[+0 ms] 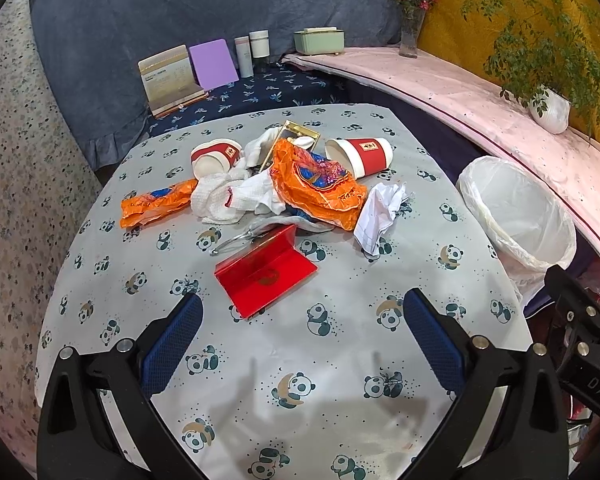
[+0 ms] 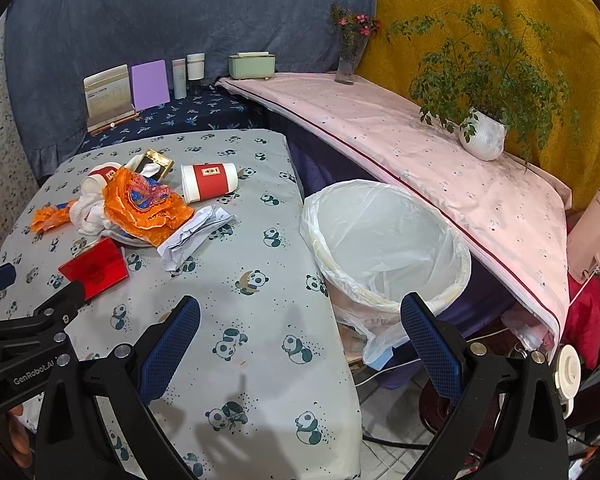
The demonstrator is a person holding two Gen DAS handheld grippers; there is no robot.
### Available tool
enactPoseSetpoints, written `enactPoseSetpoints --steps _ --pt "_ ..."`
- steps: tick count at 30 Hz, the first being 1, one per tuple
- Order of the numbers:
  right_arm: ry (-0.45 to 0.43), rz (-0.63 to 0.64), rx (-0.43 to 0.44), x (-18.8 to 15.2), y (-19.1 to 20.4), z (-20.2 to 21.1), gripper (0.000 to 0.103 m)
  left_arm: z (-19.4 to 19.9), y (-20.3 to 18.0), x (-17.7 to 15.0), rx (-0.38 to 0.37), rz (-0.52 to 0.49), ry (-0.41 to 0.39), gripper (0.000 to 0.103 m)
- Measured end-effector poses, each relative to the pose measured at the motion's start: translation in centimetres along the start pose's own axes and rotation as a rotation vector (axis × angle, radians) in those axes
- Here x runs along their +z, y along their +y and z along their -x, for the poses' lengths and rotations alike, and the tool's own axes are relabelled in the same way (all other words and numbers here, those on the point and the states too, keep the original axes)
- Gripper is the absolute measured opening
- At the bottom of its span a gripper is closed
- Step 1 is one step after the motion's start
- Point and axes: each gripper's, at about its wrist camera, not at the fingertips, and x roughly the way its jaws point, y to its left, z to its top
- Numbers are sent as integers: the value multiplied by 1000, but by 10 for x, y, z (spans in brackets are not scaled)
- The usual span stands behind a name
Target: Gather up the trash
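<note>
Trash lies in a heap on the panda-print table (image 1: 340,360): a red folded box (image 1: 266,270) (image 2: 96,266), orange wrappers (image 1: 320,184) (image 2: 144,204), white cloths (image 1: 228,196), crumpled paper (image 1: 380,210) (image 2: 196,236), two red-and-white cups (image 1: 360,156) (image 2: 208,182) on their sides and a gold box (image 1: 290,138). A white-lined bin (image 1: 516,212) (image 2: 384,240) stands right of the table. My left gripper (image 1: 302,312) is open and empty, just short of the red box. My right gripper (image 2: 300,316) is open and empty over the table's right edge, near the bin.
A pink-covered shelf (image 2: 420,152) runs behind the bin with a potted plant (image 2: 482,136) and a flower vase (image 2: 350,60). At the back stand a card holder (image 1: 168,80), a purple card (image 1: 214,64), bottles (image 1: 252,50) and a green box (image 1: 320,40). Cables lie on the floor.
</note>
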Motion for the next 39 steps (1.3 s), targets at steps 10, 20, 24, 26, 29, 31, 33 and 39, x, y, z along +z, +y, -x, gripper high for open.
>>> enactPoseSetpoints --steps 10,20,24,26,29,31,33,39 --pt "-8 -7 9 1 -2 4 96 4 1 -3 -2 2 -11 96" --pt "-4 -12 7 -1 -2 3 96 3 1 -2 -4 3 -19 96" --pt "-4 -13 4 -1 -2 3 96 4 1 -3 -6 5 -17 96" --pt "-3 -15 3 -1 -2 3 96 4 0 -3 -5 3 -18 96" --pt "-3 -16 2 -1 -2 2 96 5 1 -3 -4 4 -18 96" --pt "-2 -17 2 -1 -3 2 96 4 1 -2 -7 5 -17 96" --pt "-1 -17 -1 -1 -4 1 96 4 1 -2 -6 5 -18 96" --pt "0 -21 -4 -2 -5 0 96 3 0 -3 -7 3 -19 96"
